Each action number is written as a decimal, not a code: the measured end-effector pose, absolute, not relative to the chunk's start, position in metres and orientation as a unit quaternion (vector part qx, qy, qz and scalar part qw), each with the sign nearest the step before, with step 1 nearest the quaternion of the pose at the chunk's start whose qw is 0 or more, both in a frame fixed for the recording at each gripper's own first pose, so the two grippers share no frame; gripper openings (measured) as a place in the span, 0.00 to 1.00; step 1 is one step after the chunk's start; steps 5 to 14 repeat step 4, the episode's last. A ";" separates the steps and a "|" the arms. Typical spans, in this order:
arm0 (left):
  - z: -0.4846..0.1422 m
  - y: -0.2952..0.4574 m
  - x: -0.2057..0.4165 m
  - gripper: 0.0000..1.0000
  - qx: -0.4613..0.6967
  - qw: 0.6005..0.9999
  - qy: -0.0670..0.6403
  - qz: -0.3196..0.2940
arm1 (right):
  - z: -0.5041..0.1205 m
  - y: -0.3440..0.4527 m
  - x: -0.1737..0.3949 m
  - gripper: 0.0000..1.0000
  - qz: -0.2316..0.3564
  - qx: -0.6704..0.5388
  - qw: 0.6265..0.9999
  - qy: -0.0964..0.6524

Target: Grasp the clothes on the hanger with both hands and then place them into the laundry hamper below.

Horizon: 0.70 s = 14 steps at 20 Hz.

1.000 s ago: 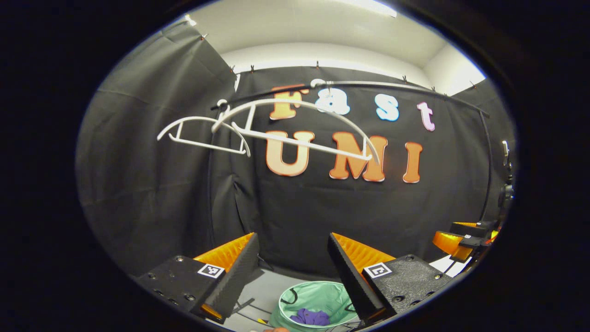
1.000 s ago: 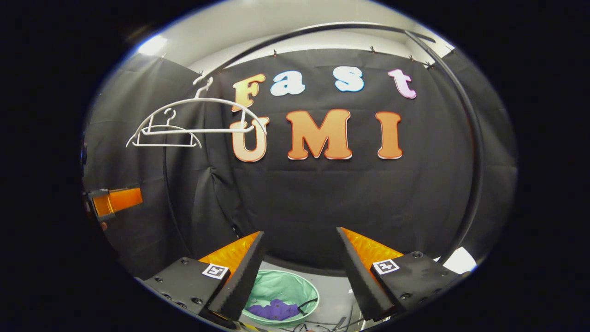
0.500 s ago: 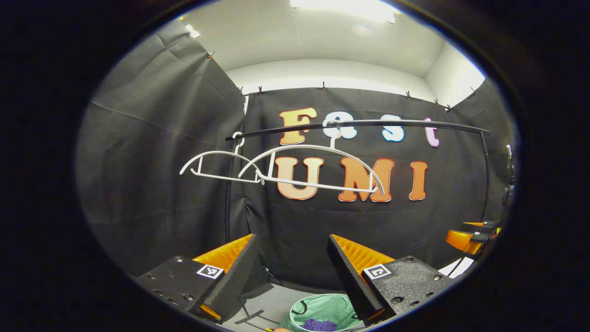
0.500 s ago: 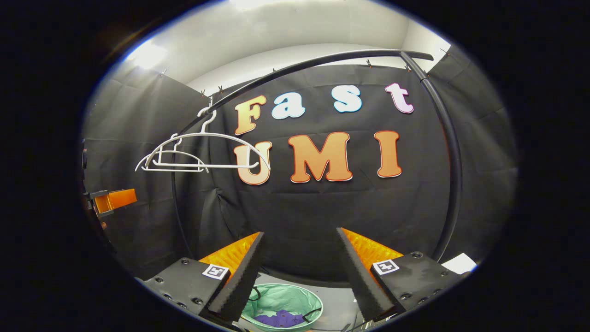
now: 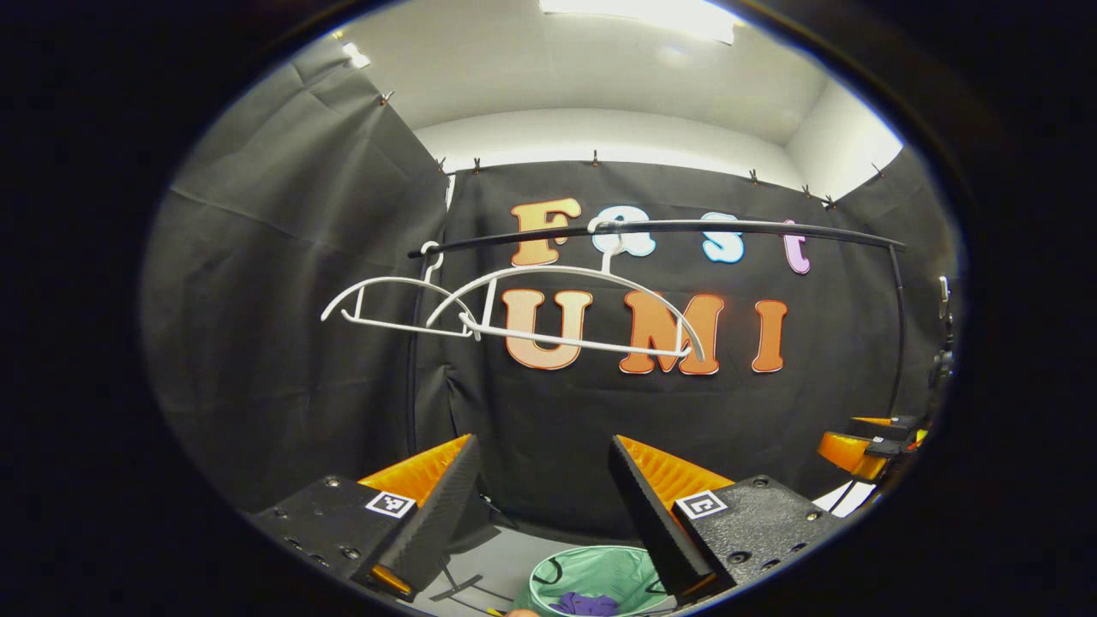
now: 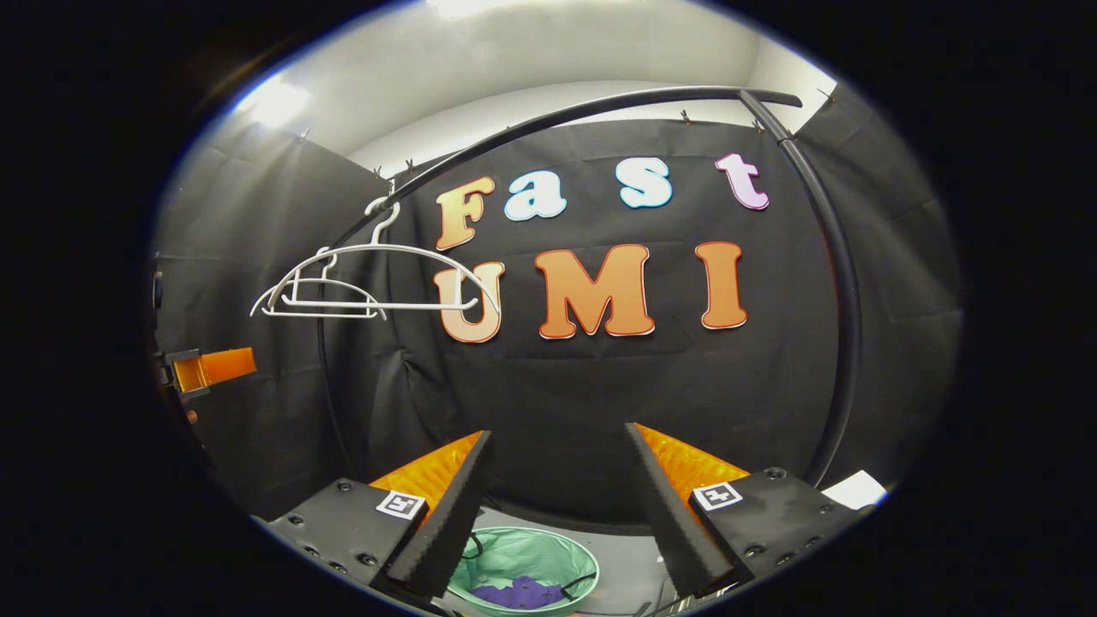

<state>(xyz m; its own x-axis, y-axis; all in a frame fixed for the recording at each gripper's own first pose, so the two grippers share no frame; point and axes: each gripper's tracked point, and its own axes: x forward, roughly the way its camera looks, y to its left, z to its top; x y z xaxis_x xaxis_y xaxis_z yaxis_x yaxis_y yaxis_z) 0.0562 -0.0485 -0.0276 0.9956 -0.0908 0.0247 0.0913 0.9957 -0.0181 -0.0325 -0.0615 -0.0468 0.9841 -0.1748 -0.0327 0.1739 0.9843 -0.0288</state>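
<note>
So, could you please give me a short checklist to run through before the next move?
1. Both hangers bare: ok, no clothes hang on them.
2. Purple garment in the green laundry hamper: ok.
3. Left tool open and holding nothing: ok.
4. Right tool open and holding nothing: ok.
5. Hangers hooked on the black rail: ok.
6. More clothes elsewhere to collect: cannot tell.

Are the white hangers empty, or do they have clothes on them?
Empty. Both white hangers hang bare on the rail; purple clothes lie in the green hamper.
</note>
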 end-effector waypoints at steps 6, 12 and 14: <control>-0.028 -0.050 0.056 0.93 -0.006 0.999 -0.010 -0.045 | -0.048 -0.059 -0.030 0.89 -0.087 -0.016 0.996 0.018; -0.028 -0.050 0.056 0.93 -0.006 0.999 -0.010 -0.045 | -0.048 -0.059 -0.030 0.89 -0.087 -0.016 0.996 0.018; -0.028 -0.050 0.056 0.93 -0.006 0.999 -0.010 -0.045 | -0.048 -0.059 -0.030 0.89 -0.087 -0.016 0.996 0.018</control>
